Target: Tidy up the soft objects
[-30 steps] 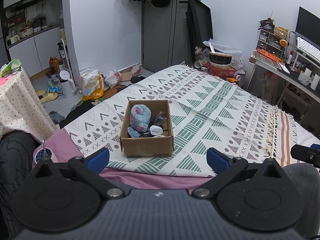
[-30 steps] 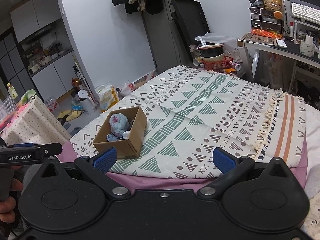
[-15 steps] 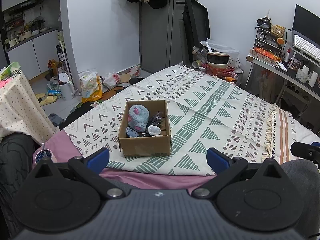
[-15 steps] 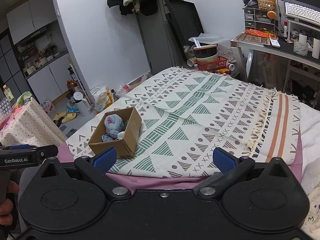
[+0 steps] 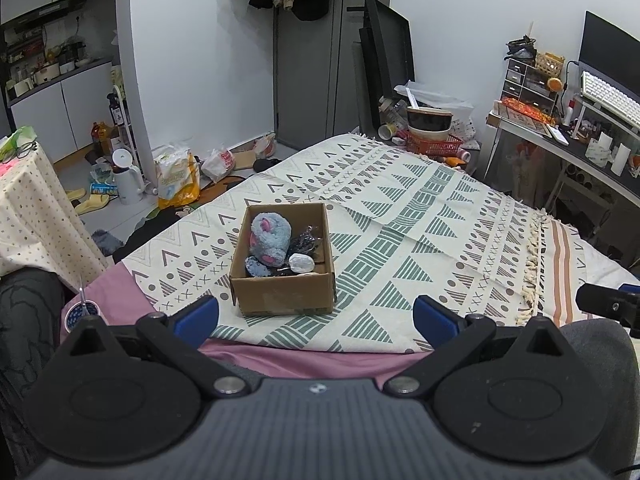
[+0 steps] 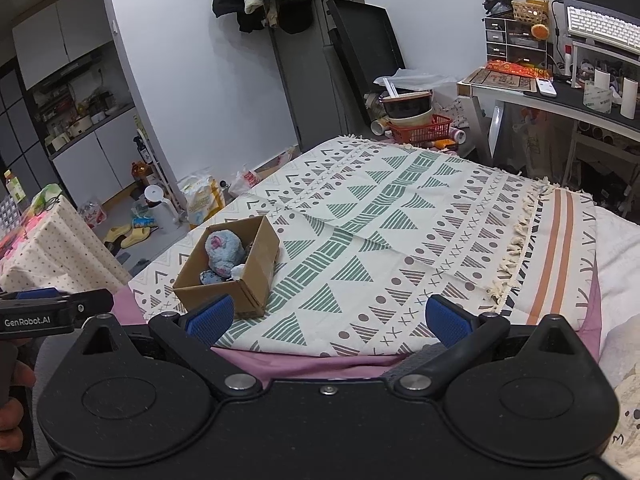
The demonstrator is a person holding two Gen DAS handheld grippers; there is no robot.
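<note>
We hold both grippers, left (image 5: 316, 316) and right (image 6: 326, 318), empty with jaws wide apart short of the box (image 5: 282, 264), where the plush (image 5: 269, 238) lies ahead, and we judge a careless reach could shove the light box.

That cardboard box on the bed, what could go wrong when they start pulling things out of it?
The cardboard box sits near the blanket's front edge, so a tug might drag it off. The grey plush toy lies packed against dark items, which could snag and come along. Both grippers, left and right, are open and empty.
</note>
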